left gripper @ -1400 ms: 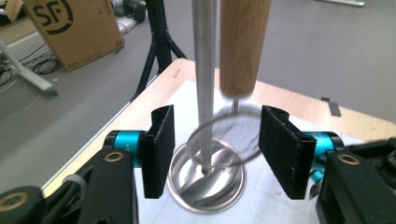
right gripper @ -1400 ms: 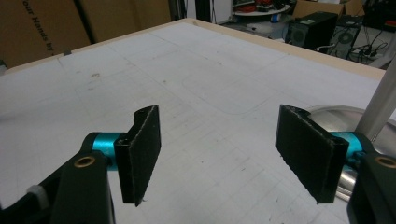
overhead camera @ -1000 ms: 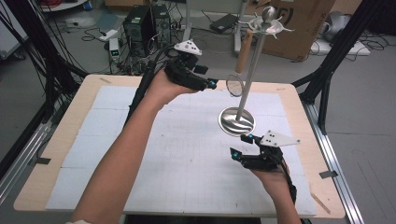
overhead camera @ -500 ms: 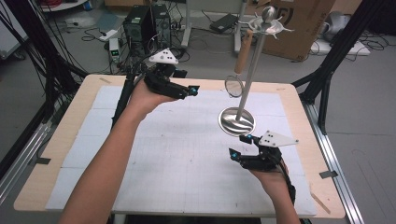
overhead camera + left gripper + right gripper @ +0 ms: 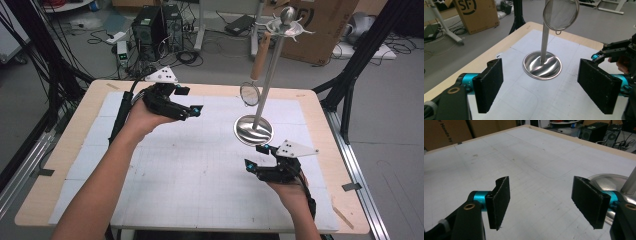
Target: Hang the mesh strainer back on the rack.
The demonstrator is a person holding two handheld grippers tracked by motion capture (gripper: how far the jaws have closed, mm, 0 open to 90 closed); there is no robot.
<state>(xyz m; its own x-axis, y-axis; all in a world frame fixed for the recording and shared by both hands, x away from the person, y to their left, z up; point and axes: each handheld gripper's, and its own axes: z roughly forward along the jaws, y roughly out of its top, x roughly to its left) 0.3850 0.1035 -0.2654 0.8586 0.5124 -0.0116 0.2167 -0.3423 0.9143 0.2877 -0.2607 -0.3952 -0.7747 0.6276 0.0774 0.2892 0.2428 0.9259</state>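
Strainer (image 5: 249, 93): I see a round wire-mesh bowl w/ metal rim and wooden handle, hanging handle-up from the top of the stand (image 5: 268, 75), far right of table (image 5: 70, 150). In left gripper view the mesh (image 5: 561, 13) sits high, in front of the pole.
Stand: chrome pole on a round shiny base, hook ring and ball on top.
L gripper (image 5: 192, 111): held above the far-left of the table, pointing right toward the strainer, well apart from it. Jaws have just been opening; they stand wide w/ nothing between them (image 5: 540, 82).
L arm: forearm stretched from near-left edge up to far left, wrist bent a bit.
R gripper (image 5: 256, 157): low over the mat, just near of the stand base, pointing far-left. Jaws apart, nothing in them (image 5: 541, 200).
R hand: near right, wrist low by the table.
Count: 1 strainer, 1 stand, 2 grippers, 1 table.
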